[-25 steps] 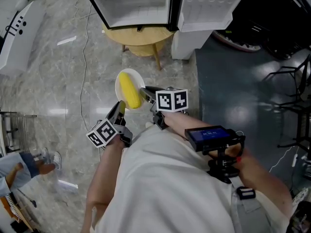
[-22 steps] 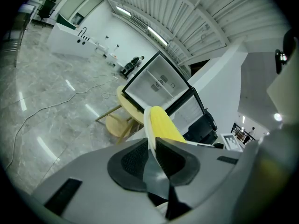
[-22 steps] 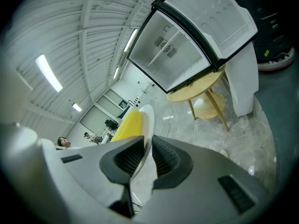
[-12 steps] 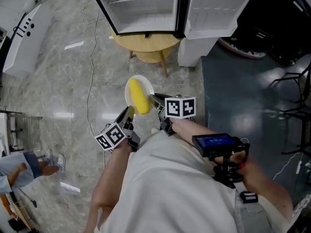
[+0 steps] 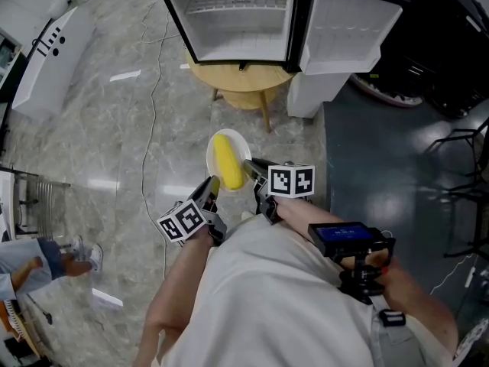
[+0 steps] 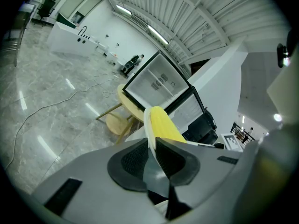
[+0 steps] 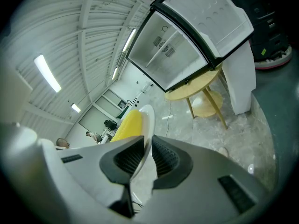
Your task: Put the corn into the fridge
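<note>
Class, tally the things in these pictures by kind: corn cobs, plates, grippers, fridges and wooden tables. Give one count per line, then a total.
corn: 1
plate: 1
grippers: 2, the left gripper and the right gripper, each clamped on the plate's rim
fridge: 1, door open
wooden table: 1
Total: 6

The corn (image 5: 228, 161) was bright yellow on a plain white plate (image 5: 210, 157) — my pads (image 6: 133, 161) black and finely ribbed, my cubes (image 5: 290, 180) chequered black on white. The floor (image 5: 114, 128) was grey veined marble; the fridge (image 5: 241, 14) white inside, black-framed.
</note>
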{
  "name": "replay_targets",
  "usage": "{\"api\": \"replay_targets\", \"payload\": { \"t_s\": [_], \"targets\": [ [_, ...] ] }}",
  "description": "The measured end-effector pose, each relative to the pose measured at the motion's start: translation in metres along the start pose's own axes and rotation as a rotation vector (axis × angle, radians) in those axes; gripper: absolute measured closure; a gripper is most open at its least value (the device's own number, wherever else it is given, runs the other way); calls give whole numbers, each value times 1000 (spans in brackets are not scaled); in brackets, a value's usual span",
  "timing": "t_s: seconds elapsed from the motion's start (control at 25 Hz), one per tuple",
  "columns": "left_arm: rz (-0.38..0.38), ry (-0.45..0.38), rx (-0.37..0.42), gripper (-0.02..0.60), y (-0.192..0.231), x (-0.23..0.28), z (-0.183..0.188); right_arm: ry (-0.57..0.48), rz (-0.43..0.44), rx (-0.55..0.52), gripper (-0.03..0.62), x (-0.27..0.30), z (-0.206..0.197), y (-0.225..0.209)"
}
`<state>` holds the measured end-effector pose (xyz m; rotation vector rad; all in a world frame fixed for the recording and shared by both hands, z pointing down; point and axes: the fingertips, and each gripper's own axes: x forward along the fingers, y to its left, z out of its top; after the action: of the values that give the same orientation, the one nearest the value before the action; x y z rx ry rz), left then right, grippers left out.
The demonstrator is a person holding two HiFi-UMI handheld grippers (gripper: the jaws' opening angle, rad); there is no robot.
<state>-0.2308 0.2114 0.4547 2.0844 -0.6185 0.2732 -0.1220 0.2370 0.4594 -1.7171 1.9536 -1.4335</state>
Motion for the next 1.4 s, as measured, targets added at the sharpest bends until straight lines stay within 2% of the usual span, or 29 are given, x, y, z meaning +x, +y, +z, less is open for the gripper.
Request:
{"api": "replay_targets", "payload": {
  "t_s": [0.52, 0.96, 1.4],
  "targets": [
    [12, 2, -2, 526, 5, -2, -1, -5, 0, 8, 540, -1, -2, 2],
    [-14, 8, -7, 526, 3, -7, -3, -13, -7, 11, 540, -3, -8, 5],
    [0, -10, -40, 526, 8, -11, -12, 43, -23, -20, 540, -1, -16, 5]
  ]
}}
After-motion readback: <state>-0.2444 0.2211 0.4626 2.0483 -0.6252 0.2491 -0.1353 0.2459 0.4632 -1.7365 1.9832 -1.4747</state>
